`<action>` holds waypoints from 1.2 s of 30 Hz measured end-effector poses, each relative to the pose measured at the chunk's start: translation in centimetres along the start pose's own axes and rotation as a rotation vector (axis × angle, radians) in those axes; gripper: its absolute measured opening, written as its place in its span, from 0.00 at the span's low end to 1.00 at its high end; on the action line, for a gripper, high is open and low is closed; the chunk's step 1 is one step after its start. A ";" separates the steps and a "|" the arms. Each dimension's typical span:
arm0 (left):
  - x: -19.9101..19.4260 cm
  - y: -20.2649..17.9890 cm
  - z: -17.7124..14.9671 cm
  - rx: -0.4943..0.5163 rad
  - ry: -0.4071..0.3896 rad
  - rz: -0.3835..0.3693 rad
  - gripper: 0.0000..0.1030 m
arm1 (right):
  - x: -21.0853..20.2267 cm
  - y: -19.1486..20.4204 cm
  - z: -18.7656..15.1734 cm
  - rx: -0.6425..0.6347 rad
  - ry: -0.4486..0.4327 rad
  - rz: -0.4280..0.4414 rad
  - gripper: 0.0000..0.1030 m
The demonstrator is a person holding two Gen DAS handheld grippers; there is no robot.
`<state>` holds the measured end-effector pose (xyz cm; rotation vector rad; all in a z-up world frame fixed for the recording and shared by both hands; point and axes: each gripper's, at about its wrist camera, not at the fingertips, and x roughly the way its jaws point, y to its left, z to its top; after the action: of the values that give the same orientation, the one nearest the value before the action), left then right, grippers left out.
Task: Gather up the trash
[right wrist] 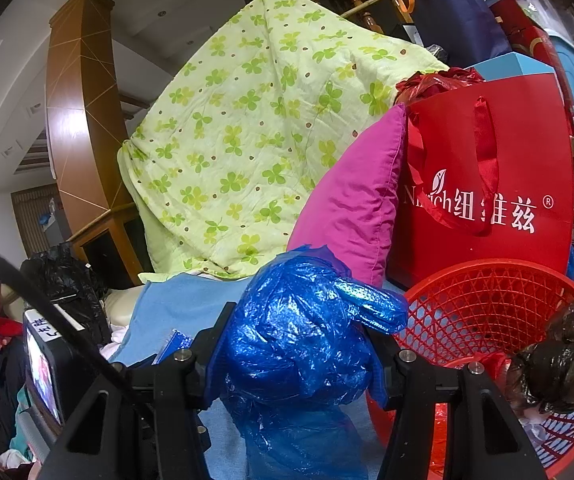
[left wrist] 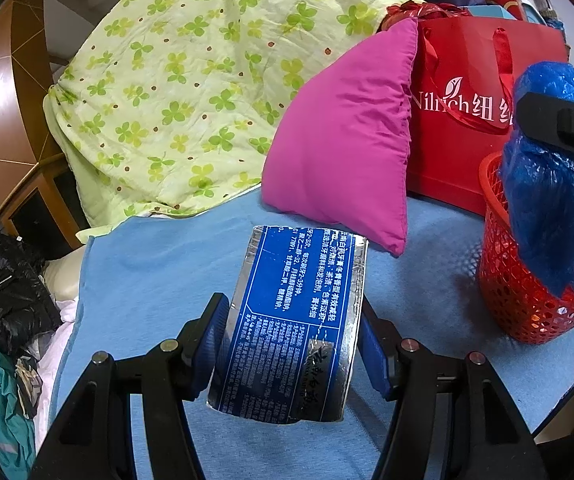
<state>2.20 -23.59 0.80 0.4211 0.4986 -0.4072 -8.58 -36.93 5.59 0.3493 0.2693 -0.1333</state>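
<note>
With the right gripper pinching a blue plastic bag beside the red basket and the left gripper clamping a toothpaste box, dropping both in comes next.

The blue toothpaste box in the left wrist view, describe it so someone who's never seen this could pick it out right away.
Start at the light blue blanket spread in front of the magenta pillow. Over it, below the pillow's lower corner, the left gripper clamps the toothpaste box between its fingers. It is the only flattened carton here, dark blue with silver edges and white Chinese print, unlike the crinkled blue plastic bag by the red basket.
</note>
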 end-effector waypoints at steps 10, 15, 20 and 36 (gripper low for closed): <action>0.0 -0.2 0.0 0.005 0.000 -0.004 0.62 | -0.1 0.0 -0.1 0.000 -0.001 0.001 0.57; 0.0 -0.2 0.0 0.005 0.000 -0.003 0.62 | -0.1 -0.3 0.3 0.003 -0.009 -0.001 0.57; 0.0 -0.3 0.1 0.005 -0.003 -0.006 0.62 | -0.4 -0.7 1.1 0.005 -0.023 -0.002 0.57; -1.0 -2.1 0.6 0.030 -0.027 0.006 0.62 | -3.3 -3.0 1.2 0.059 -0.103 0.002 0.57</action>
<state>0.60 -25.37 1.18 0.4454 0.4654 -0.4145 -11.95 -39.85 6.67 0.4002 0.1633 -0.1568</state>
